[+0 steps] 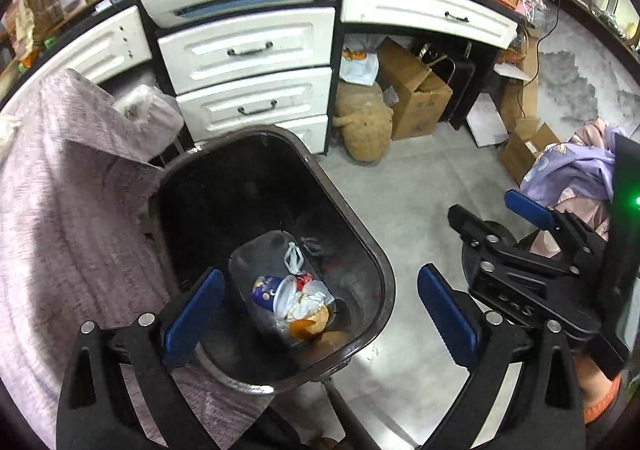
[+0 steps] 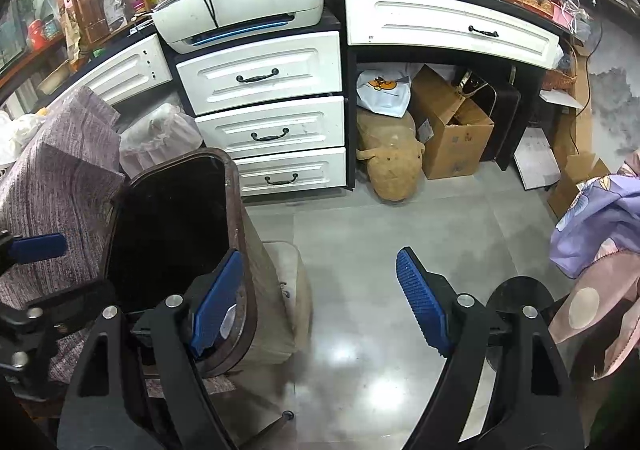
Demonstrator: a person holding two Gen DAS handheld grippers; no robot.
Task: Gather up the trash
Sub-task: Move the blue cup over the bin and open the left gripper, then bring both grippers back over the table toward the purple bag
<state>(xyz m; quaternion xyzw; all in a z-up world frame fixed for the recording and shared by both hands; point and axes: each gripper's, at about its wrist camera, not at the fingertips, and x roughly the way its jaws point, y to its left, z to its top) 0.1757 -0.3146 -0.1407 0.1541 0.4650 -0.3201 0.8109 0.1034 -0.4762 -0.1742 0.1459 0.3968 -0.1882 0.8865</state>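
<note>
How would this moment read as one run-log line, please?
left claw: open, empty, over trash bin | right claw: open, empty | trash: in bin

A white printer (image 2: 244, 6) is seen on top of a white drawer unit (image 2: 268, 110) with dark handles, and a wide white drawer (image 2: 448, 26) is set under the cluttered desk top to its right. Beneath that desk, a tan stuffed toy (image 2: 390, 166) is laid on the grey tiled floor (image 2: 360, 242), with a white bag (image 2: 384, 90) above it and an open cardboard box (image 2: 452, 130) just beside it. A mauve textured cloth (image 1: 60, 190) is draped at the left, and purple patterned fabric (image 2: 600, 222) is bunched at the right.
</note>
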